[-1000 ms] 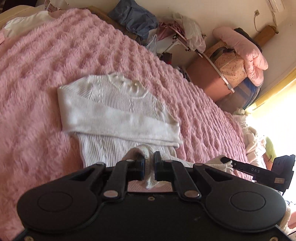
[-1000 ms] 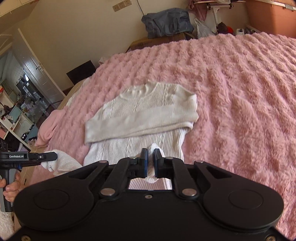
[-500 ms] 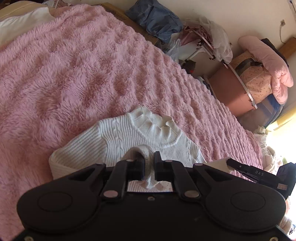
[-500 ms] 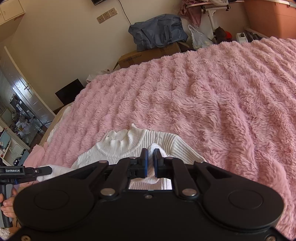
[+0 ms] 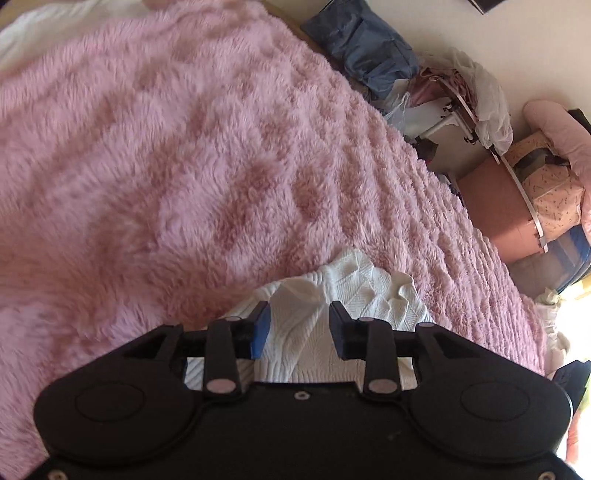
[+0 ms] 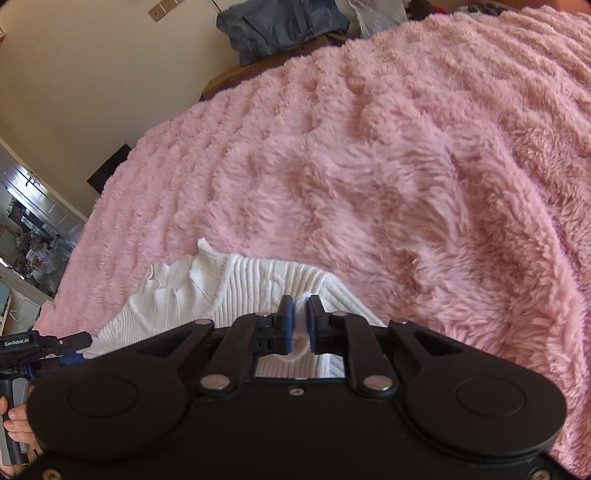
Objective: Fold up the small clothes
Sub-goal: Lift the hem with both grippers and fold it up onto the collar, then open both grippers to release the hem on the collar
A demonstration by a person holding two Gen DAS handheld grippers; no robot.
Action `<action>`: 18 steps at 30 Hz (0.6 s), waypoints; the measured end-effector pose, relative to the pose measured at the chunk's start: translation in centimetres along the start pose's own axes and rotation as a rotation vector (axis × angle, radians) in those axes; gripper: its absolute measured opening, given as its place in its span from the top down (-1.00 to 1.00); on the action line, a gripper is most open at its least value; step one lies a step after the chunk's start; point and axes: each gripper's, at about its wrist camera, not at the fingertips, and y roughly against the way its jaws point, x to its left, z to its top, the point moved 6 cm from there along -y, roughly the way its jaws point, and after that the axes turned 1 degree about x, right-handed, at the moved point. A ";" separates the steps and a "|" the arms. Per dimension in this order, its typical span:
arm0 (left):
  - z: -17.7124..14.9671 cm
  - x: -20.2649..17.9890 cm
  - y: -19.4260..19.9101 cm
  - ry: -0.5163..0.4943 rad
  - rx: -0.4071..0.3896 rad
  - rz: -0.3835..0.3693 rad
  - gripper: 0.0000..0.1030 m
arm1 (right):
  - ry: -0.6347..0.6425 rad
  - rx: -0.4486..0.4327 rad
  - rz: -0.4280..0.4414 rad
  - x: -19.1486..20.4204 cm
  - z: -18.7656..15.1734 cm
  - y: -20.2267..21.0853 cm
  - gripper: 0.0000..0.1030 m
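White knit sweater [image 5: 332, 295], ribbed and cabled, lies bunched on the near part of the pink fluffy blanket [image 5: 166, 166], directly under both grippers. That blanket is the largest thing in either view and fills most of each, running away to the far wall.

Only the left wrist view shows the clutter at the far right: a brown box [image 5: 495, 206], a patterned bundle with a pink padded garment [image 5: 561, 129] over it, a metal rack hung with pale cloth [image 5: 487, 107], and a blue bag [image 5: 365, 48] against the wall. Only the right wrist view shows the far left: a mirrored door [image 6: 33, 236], a wall socket [image 6: 162, 5], and the person's hand [image 6: 16, 428] round the handle of the other gripper.

The left gripper [image 5: 299, 325] has just been opening; its jaws stand well apart, with sweater fabric lying between them but free of the blue pads [image 5: 260, 332]. The right gripper [image 6: 301, 321] has jaws that have just been easing apart yet are still narrow, with a pinch of sweater fabric pressed between the pads.
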 end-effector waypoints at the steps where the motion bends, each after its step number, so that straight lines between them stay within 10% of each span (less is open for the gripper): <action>1: 0.2 -0.5 0.7 -0.026 -0.006 0.008 0.34 | 0.018 -0.012 -0.006 0.2 0.2 0.4 0.65; 11: -4.2 -7.3 0.9 -0.378 -0.003 0.020 0.27 | 0.381 -0.045 0.038 6.6 -1.7 2.9 0.65; 18: -5.1 -4.5 -4.1 -0.346 0.039 0.143 0.27 | 0.424 0.000 -0.053 6.1 -2.3 -1.8 0.65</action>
